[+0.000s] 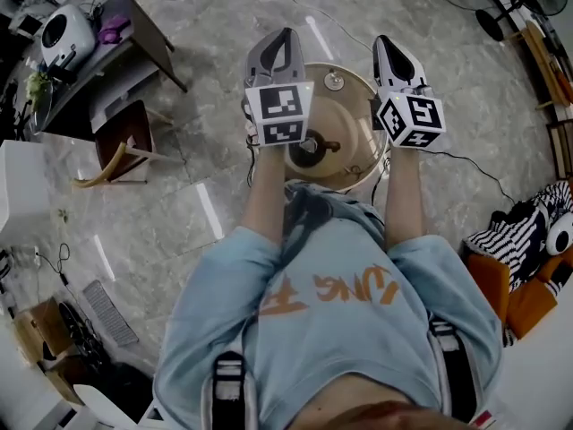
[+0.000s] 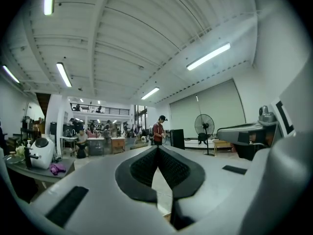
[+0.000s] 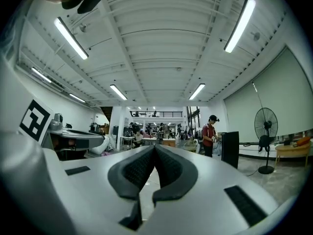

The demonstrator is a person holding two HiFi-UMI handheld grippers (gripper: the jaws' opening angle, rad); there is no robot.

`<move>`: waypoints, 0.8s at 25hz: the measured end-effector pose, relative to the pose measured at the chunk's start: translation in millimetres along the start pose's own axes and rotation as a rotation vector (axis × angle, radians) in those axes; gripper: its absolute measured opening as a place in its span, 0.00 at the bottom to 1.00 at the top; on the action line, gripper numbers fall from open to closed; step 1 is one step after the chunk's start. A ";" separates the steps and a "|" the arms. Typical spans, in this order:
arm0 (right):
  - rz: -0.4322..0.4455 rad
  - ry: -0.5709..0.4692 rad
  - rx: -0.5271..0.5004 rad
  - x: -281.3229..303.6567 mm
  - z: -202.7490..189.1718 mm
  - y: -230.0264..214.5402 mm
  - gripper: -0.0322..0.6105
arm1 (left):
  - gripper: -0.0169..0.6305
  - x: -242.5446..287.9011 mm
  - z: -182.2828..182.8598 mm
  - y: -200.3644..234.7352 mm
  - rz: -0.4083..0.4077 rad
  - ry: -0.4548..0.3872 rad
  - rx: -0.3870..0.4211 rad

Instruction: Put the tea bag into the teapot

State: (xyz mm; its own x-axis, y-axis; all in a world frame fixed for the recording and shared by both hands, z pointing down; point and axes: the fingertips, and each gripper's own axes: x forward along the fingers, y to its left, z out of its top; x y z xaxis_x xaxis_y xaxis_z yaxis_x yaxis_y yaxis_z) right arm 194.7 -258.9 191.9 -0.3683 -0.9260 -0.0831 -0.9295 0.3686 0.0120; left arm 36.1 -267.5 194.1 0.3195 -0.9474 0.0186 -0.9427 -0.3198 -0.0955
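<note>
In the head view both grippers are held up over a small round wooden table [image 1: 358, 106]. A dark object that may be the teapot [image 1: 311, 148] sits near the table's middle, partly hidden behind the left gripper's marker cube. A small round piece [image 1: 334, 81] lies at the table's far edge. I see no tea bag in any view. My left gripper [image 1: 284, 36] points away from me, jaws shut and empty. My right gripper [image 1: 385, 41] does the same. In the gripper views the left gripper [image 2: 157, 148] and right gripper [image 3: 154, 148] look out level across the room, pads pressed together.
A side table with a white appliance [image 1: 67, 34] stands far left, with a wooden chair [image 1: 121, 146] nearer. A cable [image 1: 466, 161] runs over the marble floor at right, near striped cloth [image 1: 510, 231]. Far off stand a person in red [image 2: 159, 130] and a fan [image 2: 204, 126].
</note>
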 end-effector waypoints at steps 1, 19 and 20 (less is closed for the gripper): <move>0.000 0.003 -0.003 -1.7 -0.4 -1.6 0.07 | 0.06 0.4 1.3 -3.7 -0.004 0.000 0.004; 0.038 -0.015 0.021 -9.6 4.0 -3.5 0.07 | 0.06 -1.3 3.5 -29.2 -0.047 0.015 0.021; 0.046 -0.014 0.013 -8.0 4.9 -0.8 0.07 | 0.06 -1.4 4.2 -28.3 -0.045 0.013 0.018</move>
State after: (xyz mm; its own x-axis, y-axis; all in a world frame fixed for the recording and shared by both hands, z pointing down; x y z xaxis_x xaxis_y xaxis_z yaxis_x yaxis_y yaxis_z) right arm 198.5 -251.4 187.7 -0.4101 -0.9069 -0.0964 -0.9113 0.4117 0.0035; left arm 62.7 -257.1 192.6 0.3600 -0.9323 0.0363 -0.9255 -0.3617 -0.1126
